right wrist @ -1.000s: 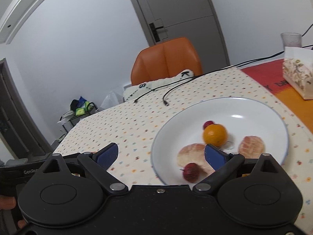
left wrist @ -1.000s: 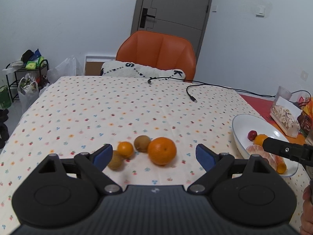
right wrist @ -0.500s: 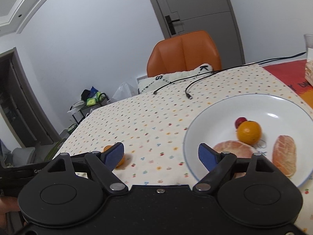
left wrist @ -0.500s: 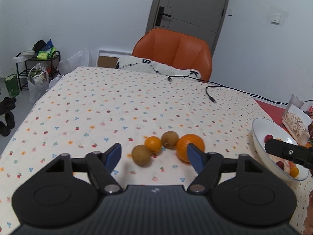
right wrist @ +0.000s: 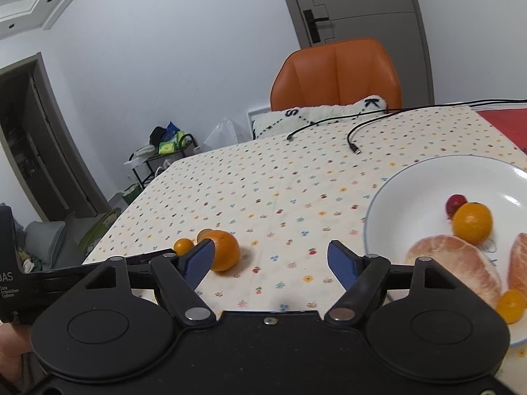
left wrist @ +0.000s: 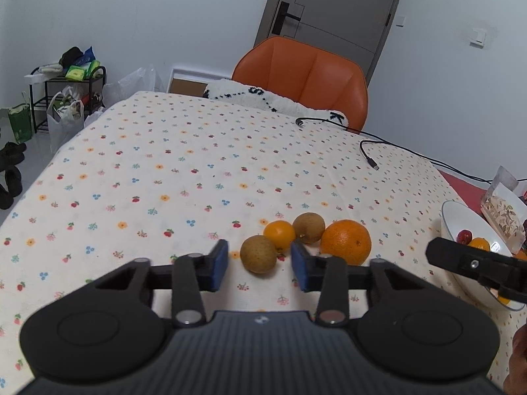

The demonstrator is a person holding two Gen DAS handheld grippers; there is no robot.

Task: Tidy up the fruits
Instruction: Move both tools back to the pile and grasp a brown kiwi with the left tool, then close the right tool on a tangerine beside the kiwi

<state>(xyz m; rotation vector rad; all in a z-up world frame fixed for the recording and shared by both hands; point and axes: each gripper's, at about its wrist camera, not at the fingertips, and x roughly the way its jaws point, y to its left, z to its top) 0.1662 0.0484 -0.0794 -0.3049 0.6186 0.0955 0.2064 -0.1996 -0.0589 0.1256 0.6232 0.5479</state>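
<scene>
Left wrist view, left to right: left tongs (left wrist: 258, 265) are spread, blue pads either side of the near kiwi (left wrist: 258, 253), not touching it as far as I can tell. The kiwi sits on the desk (left wrist: 164, 164), on a flower-print cloth. Just behind it a small mandarin (left wrist: 279, 235), touching or nearly so. Right of that a second kiwi (left wrist: 308, 228), then the big orange (left wrist: 346, 241) just beside it. The four fruits form one tight cluster near the desk's front edge. Far right: white plate (left wrist: 449, 210) with a red fruit and another mandarin in it, partly hidden by the black body of the other tool. A bag of snacks (left wrist: 502, 210) stands behind the plate.

Right wrist view, left to right: the same cluster shows at the left, big orange (right wrist: 224, 250) and small mandarin (right wrist: 183, 246) partly behind the left pad. Right tongs (right wrist: 271, 261) are spread wide and empty, hovering over bare cloth between the cluster and the plate. White plate (right wrist: 411, 177) at right holds a red fruit (right wrist: 456, 202), a mandarin (right wrist: 472, 222) touching it, two peeled pomelo segments (right wrist: 454, 266) in front, and a small kumquat (right wrist: 510, 304) at the near rim.

Background: orange chair (left wrist: 303, 75) at the far desk edge, white cushion (left wrist: 263, 98) on it, two black cables (left wrist: 372, 161) trailing on the cloth.
</scene>
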